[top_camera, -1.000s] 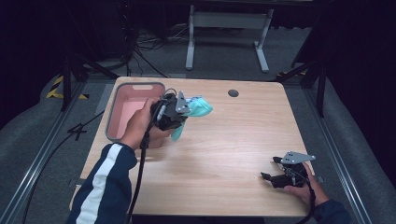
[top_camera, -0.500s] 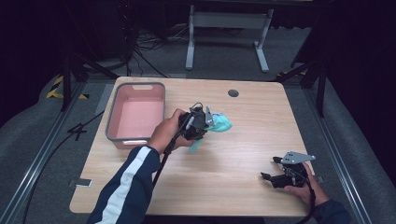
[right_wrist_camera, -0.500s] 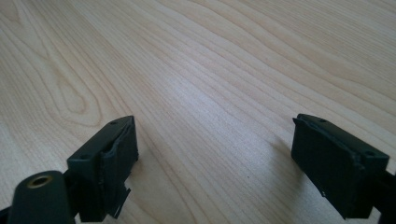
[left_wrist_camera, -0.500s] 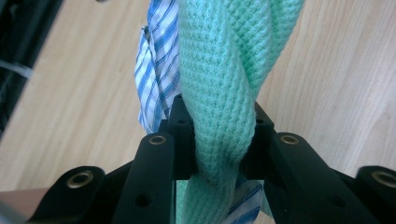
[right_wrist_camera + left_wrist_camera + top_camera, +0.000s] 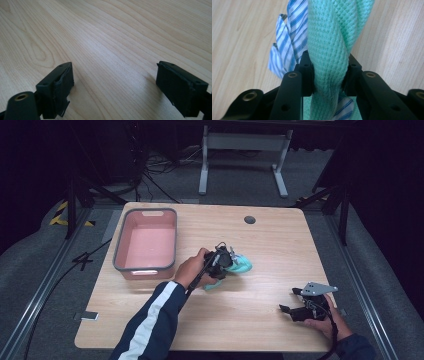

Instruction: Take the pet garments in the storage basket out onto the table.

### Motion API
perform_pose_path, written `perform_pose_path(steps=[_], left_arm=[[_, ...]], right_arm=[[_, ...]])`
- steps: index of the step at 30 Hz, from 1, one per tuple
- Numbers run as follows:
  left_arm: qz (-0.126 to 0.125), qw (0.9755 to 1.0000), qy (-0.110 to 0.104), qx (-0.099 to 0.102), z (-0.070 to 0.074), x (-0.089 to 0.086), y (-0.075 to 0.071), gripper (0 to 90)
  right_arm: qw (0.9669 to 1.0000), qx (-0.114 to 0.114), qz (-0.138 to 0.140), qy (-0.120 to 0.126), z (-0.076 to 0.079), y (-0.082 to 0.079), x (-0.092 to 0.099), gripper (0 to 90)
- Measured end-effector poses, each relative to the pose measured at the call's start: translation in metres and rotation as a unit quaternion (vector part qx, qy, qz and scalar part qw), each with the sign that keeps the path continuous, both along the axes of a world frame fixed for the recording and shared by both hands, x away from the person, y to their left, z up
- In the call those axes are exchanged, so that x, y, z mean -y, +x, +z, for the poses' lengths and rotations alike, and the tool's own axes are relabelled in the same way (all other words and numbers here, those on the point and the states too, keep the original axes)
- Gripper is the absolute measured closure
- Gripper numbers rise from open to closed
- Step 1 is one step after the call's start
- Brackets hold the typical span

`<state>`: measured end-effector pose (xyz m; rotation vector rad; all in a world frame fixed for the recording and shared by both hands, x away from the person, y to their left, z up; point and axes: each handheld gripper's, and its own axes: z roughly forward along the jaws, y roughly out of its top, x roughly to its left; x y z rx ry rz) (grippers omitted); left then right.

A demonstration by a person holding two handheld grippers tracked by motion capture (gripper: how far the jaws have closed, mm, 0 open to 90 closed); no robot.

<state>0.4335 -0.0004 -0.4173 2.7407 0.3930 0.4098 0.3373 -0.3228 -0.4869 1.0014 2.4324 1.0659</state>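
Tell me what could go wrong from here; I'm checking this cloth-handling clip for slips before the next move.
1. The left hand-held gripper is shut on the green knit cloth, but the blue striped cloth hangs mostly beside the jaws, so it may drop free.
2. The bundle hangs low over the table, where a trailing end could drag.
3. The right hand-held gripper rests open near the table's front edge, too far away to catch a slip.
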Motion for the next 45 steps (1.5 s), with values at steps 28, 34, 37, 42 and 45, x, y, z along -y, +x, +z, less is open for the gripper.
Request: perform_pose_path(steps=[28,34,37,42,45], left_arm=[[0.003,0.9984,-0.05,-0.025,-0.014,0.004,-0.009,42.2],[0.006,0.9985,-0.051,-0.019,-0.006,0.003,-0.01,40.3],[0.002,0.9987,-0.05,-0.012,0.001,0.002,-0.012,39.9],[-0.005,0.999,-0.045,0.003,0.01,-0.001,-0.016,37.3],[-0.006,0.9987,-0.05,0.009,0.019,-0.005,-0.019,35.6]], right_arm=[[1.0,0.0,0.0,0.0,0.0,0.0,0.0,15.1],[1.0,0.0,0.0,0.0,0.0,0.0,0.0,15.1],[1.0,0.0,0.0,0.0,0.0,0.0,0.0,15.1],[1.0,0.0,0.0,0.0,0.0,0.0,0.0,15.2],[1.0,0.0,0.0,0.0,0.0,0.0,0.0,15.1]])
